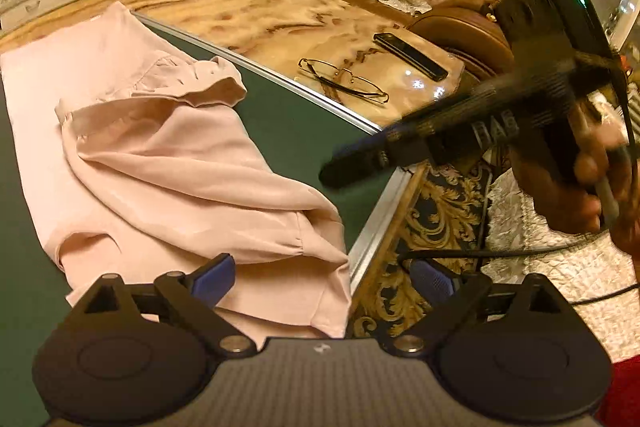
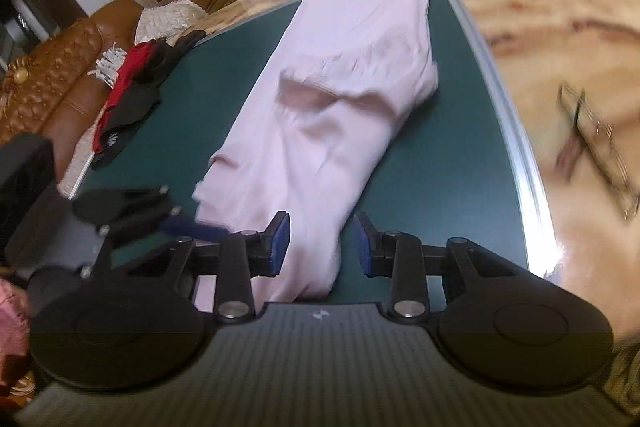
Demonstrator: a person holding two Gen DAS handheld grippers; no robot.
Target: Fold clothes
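A pink garment (image 1: 160, 163) is seen lying on the green mat (image 1: 288, 115), directly ahead of both hand-held grippers, drawn into a long narrow strip with one flap thrown loosely back over its middle. It is judged that a lengthwise fold has been made, while the crosswise folds and the smoothing of the rumpled upper layer are left to be done. The left hand-held gripper (image 1: 324, 279) is held wide open, nothing being between its pads; its left pad hangs over the near end of the garment and its right pad is past the mat's edge, over the patterned carpet (image 1: 436, 211). The right hand-held gripper (image 2: 322, 245) is partly open, and the near end of the garment is seen between its pads without being pinched. On the right of the left hand-held gripper the mat is bounded by a metal rim (image 1: 380, 219), close beside the cloth, so little room is left on that side. Ahead and to the right, beyond the far rim, a pair of spectacles (image 1: 344, 81) and a dark remote control (image 1: 410, 55) are laid on the marble tabletop (image 1: 240, 11), well clear of the garment. To the left of the right hand-held gripper a bare stretch of mat is offered, ending at a heap of red and black clothes (image 2: 132, 95).
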